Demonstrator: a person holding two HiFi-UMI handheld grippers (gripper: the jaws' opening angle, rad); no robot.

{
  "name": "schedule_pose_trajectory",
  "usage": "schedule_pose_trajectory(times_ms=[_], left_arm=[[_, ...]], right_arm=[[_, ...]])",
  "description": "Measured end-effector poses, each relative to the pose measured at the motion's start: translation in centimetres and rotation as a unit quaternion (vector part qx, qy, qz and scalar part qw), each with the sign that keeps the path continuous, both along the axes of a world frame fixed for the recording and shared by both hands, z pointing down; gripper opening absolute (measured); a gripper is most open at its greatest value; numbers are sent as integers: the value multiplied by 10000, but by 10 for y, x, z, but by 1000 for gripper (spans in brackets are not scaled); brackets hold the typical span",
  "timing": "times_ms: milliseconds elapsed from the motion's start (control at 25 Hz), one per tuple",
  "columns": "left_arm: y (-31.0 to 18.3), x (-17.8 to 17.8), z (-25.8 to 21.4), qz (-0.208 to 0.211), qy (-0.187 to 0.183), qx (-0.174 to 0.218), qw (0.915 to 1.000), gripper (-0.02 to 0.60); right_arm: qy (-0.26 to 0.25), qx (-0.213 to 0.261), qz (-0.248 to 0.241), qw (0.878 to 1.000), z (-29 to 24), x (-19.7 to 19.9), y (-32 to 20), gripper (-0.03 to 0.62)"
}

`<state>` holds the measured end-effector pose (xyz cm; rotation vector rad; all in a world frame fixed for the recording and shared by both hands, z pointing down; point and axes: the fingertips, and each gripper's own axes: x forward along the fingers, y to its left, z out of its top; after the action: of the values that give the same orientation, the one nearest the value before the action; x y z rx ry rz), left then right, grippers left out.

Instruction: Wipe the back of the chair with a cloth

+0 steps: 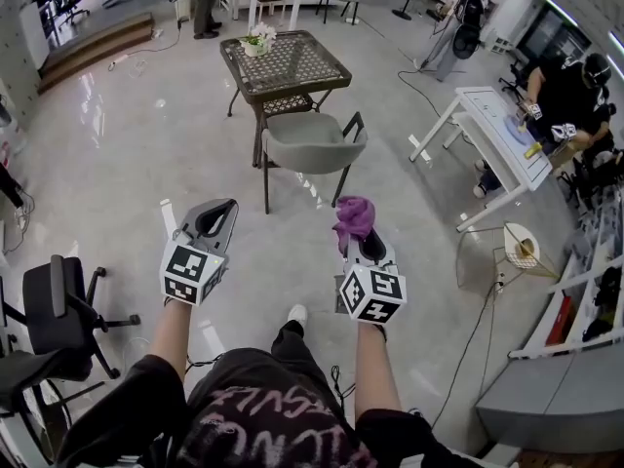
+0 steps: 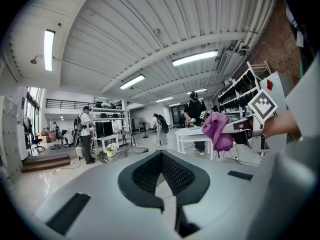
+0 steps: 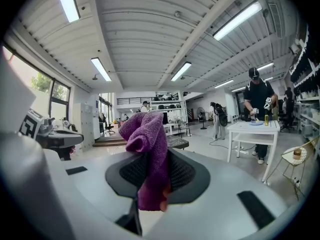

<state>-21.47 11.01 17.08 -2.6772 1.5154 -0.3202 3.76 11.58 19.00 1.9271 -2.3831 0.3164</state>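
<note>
1. Head view, and we're in the approach. The person stands well back from the grey chair (image 1: 310,142), which sits just in front of a wicker bench (image 1: 292,61) carrying a flower pot (image 1: 258,39). No wiping has started, and bare floor (image 1: 146,144) lies between the person and the chair.
2. The purple cloth (image 1: 355,217) is bunched up and poking out of the right hand-held gripper (image 1: 363,247), raised in front of the person. It is nowhere near the chair.
3. The right gripper view confirms the hold. The jaws are clamped on the cloth (image 3: 147,154), with a fat fold out front and a tail hanging down between the pads.
4. The left hand-held gripper (image 1: 213,224) is level with the right one and apart from it. Its own view shows the jaws brought together with nothing between them. That same view catches the cloth (image 2: 218,130) off to the side, in the other gripper.
5. My call on the next move is to close in on the chair. The curved backrest seems to be on the near side, though that is hard to confirm from here. Then lower the right hand-held gripper until the loose fold meets the backrest and sweep across it. The left could steady the frame, since a light chair may slide under pressure.
</note>
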Motion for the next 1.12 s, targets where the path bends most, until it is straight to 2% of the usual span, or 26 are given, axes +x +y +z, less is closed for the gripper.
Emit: schedule_pose_trajectory(times_ms=[560, 840, 1120], left_arm=[[-147, 63, 37, -464, -167, -368, 9981, 9], [-201, 75, 52, -524, -236, -414, 9975, 9], [-233, 81, 85, -473, -316, -506, 9971, 9]], right_arm=[[35, -168, -387, 9991, 38, 71, -170, 92], [33, -176, -601, 9980, 59, 77, -223, 92], [-15, -265, -728, 9970, 91, 73, -258, 92]])
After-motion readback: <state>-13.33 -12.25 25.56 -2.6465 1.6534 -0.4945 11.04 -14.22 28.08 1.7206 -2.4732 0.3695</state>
